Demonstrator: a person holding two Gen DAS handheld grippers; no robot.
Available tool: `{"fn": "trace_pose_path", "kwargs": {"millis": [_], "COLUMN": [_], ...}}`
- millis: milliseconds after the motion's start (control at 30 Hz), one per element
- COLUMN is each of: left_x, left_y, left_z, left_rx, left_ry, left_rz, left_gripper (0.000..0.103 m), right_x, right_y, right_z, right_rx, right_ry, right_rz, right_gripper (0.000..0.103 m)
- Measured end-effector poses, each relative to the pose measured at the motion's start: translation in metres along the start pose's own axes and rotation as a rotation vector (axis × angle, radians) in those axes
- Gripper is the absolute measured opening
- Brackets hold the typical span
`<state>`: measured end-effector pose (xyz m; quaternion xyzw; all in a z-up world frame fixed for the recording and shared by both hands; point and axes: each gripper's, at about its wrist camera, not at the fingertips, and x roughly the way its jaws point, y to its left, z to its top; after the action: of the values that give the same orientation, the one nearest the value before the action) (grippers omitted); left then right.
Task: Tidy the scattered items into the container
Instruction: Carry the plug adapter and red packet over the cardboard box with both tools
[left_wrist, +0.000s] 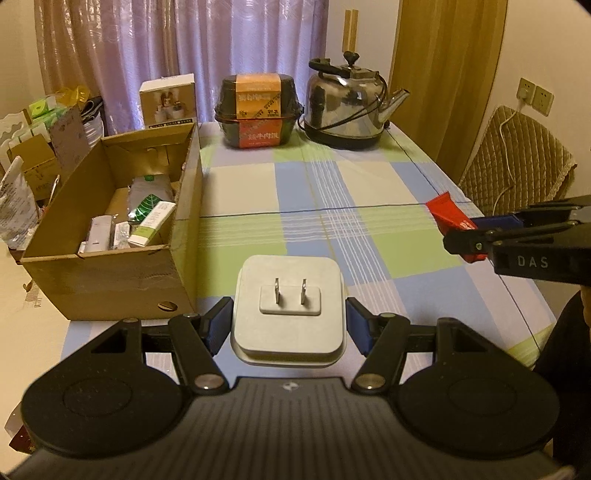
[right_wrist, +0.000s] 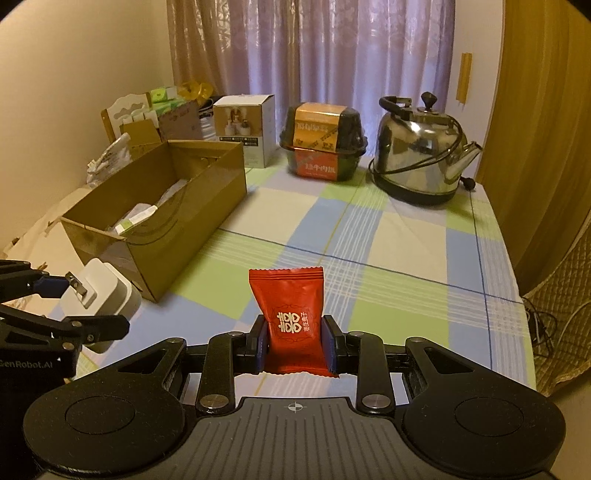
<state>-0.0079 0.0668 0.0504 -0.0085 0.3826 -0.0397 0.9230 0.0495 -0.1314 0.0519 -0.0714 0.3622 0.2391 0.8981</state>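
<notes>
My left gripper is shut on a white plug adapter with two metal prongs facing up, held just above the table's near edge. The open cardboard box sits to its left and holds several packets and a green-white tube. My right gripper is shut on a red snack packet with gold print, held upright over the checked cloth. In the left wrist view that packet shows at the right, in the right gripper. The right wrist view shows the adapter in the left gripper beside the box.
At the far end of the table stand a steel kettle, stacked black food bowls and a white carton. Bags and boxes pile up left of the table. A padded chair stands at the right.
</notes>
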Motion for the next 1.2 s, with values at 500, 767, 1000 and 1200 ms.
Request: {"fn": "trace_pose_path", "kwargs": {"millis": [500, 767, 1000, 1200], "left_x": [-0.018, -0.013, 0.011, 0.029], "left_y": [0.05, 0.118, 0.167, 0.195], "left_z": [0.021, 0.047, 0.069, 0.08], "left_rx": [-0.07, -0.122, -0.144, -0.157], "left_ry": [-0.07, -0.103, -0.094, -0.086], "left_rz": [0.078, 0.167, 0.21, 0.22], "left_gripper": [0.06, 0.06, 0.06, 0.06], "right_x": [0.008, 0.041, 0.084, 0.117], "right_y": [0.029, 0.074, 0.11, 0.129], "right_z": [0.026, 0.069, 0.115, 0.146], "right_rx": [-0.055, -0.112, -0.15, -0.163], "right_ry": [-0.025, -0.055, -0.071, -0.071], "right_rz": [0.058, 0.145, 0.206, 0.245], "right_gripper": [0.032, 0.032, 0.032, 0.032]}}
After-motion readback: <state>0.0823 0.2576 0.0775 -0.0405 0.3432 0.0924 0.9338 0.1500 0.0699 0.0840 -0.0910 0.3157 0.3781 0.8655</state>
